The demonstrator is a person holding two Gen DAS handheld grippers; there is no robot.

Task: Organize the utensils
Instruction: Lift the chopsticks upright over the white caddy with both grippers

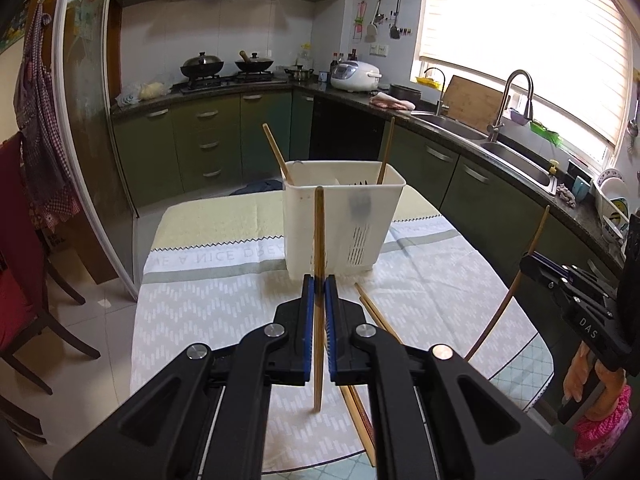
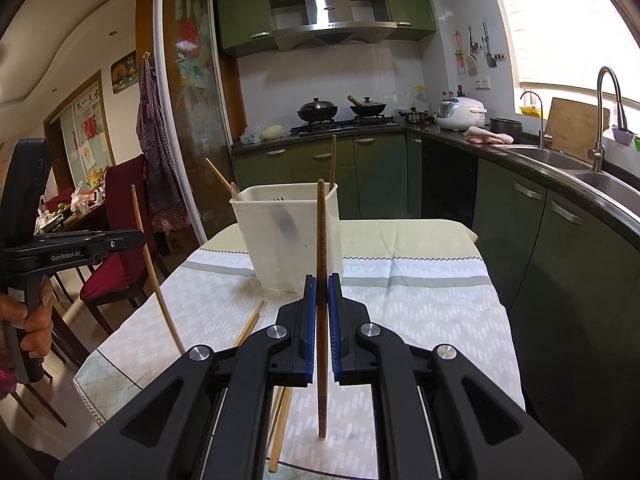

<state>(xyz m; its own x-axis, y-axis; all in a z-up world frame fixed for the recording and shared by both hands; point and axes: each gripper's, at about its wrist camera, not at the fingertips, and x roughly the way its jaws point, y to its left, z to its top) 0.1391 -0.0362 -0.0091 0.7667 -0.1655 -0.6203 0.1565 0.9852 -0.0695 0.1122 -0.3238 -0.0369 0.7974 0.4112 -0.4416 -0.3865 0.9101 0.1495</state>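
Note:
A white plastic utensil holder (image 1: 340, 216) stands on the table and also shows in the right wrist view (image 2: 288, 236); two chopsticks (image 1: 274, 152) and a dark utensil stand in it. My left gripper (image 1: 319, 284) is shut on a light wooden chopstick (image 1: 319, 240), held upright above the cloth in front of the holder. My right gripper (image 2: 322, 284) is shut on a darker chopstick (image 2: 321, 232), also upright. Each gripper shows in the other's view, the right one (image 1: 560, 276) and the left one (image 2: 92, 246). Two loose chopsticks (image 1: 372, 312) lie on the cloth.
The table has a patterned white and green cloth (image 1: 224, 304). A red chair (image 1: 24, 280) stands to the left. Green kitchen cabinets, a stove with woks (image 1: 224, 66) and a sink (image 1: 516, 156) run along the back and right.

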